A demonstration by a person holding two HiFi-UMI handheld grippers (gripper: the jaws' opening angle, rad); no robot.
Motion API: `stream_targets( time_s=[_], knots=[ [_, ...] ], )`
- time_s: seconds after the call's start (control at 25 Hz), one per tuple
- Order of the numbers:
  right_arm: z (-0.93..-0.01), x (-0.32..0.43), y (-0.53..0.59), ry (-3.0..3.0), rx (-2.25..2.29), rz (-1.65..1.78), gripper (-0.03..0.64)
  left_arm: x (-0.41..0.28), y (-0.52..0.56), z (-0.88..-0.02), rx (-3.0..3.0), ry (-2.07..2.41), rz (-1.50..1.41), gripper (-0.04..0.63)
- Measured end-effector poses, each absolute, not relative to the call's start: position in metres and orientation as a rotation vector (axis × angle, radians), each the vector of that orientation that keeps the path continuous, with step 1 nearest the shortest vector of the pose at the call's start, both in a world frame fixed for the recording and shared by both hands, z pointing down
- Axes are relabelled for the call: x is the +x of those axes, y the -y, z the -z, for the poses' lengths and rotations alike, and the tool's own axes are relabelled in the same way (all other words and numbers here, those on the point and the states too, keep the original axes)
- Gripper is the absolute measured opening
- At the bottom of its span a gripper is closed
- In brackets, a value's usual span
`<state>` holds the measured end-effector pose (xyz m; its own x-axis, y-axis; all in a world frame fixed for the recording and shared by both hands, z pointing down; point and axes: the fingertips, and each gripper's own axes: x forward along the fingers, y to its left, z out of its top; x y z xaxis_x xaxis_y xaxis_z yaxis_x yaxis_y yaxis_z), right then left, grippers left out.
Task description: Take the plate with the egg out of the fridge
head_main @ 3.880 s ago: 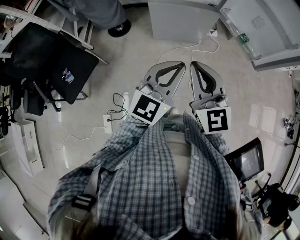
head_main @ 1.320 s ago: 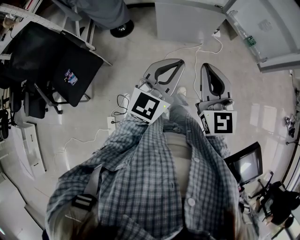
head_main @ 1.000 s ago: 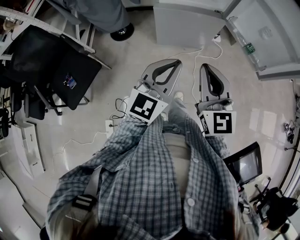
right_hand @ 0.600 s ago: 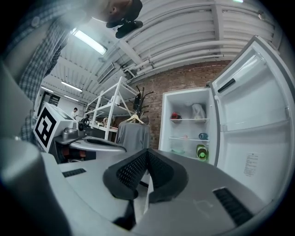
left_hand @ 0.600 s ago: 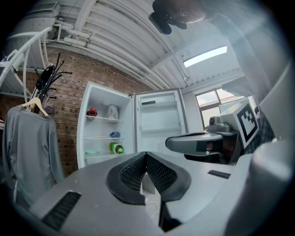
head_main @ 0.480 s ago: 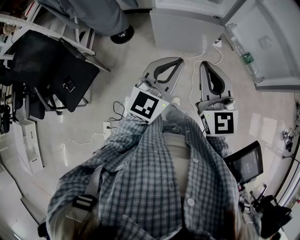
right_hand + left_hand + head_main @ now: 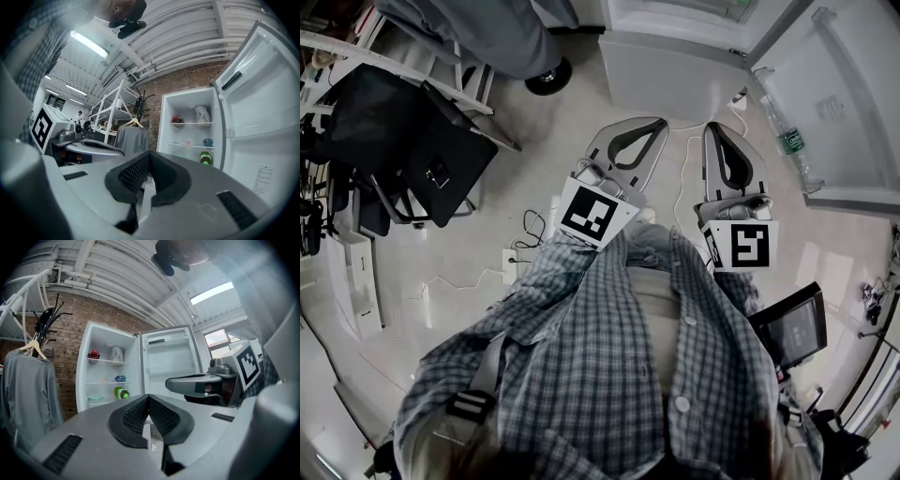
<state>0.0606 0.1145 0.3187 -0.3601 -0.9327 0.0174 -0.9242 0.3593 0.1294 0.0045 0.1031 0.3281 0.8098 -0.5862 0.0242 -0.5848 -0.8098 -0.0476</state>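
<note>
Workshop floor slides back as the open fridge (image 7: pixel 104 372) draws nearer; left gripper (image 7: pixel 148 398) and right gripper (image 7: pixel 150 154) are clenched empty, reach inside yet to begin.

Head view steeply down; both gripper views face open fridge (image 7: pixel 101 371).

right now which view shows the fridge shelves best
The left gripper view: it faces the open fridge and shows the most shelves. The right gripper view shows them too, but cut off lower down. The head view catches only the fridge's base and door, no shelves.
</note>
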Motion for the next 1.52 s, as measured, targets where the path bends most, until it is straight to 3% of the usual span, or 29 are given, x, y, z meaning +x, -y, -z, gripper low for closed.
stream_targets(
  time_s=[1.52],
  knots=[
    [-0.337, 0.103, -0.009, 2.515, 1.697, 0.128, 0.006, 0.044, 0.001, -0.343, -2.957, -1.003, 0.069, 0.006]
  ],
)
